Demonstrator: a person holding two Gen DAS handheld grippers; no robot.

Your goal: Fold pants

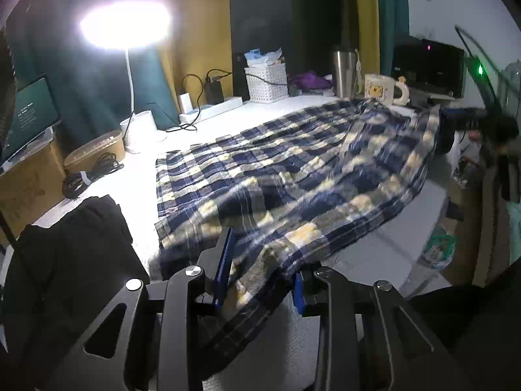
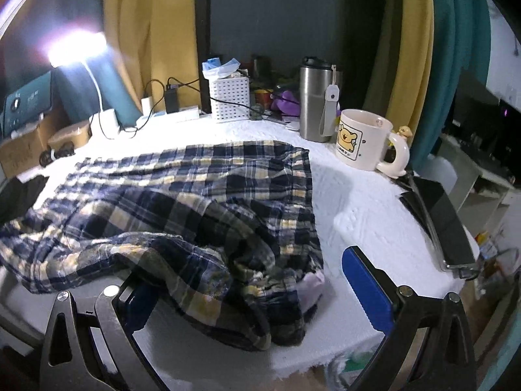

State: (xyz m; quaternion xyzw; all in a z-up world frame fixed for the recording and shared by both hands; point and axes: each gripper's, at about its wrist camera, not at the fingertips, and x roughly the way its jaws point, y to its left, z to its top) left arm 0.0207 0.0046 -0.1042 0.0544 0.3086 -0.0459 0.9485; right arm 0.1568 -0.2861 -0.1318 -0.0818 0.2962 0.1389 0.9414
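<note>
STEP: grasp pants hem for fold | PANTS: plaid pants (image 1: 293, 169) lie spread over the white table (image 1: 130, 179), near edge bunched | LEFT: left gripper (image 1: 260, 273) pinches the near hem | RIGHT: right gripper (image 2: 254, 286) gapes, fabric between, unclamped | ADVICE: clamp right side, lift both evenly.

No text can be read with certainty. The mug (image 2: 364, 140) bears a cartoon bear above tiny blurred lettering. White lines on the monitor (image 1: 31, 110) are illegible.
</note>
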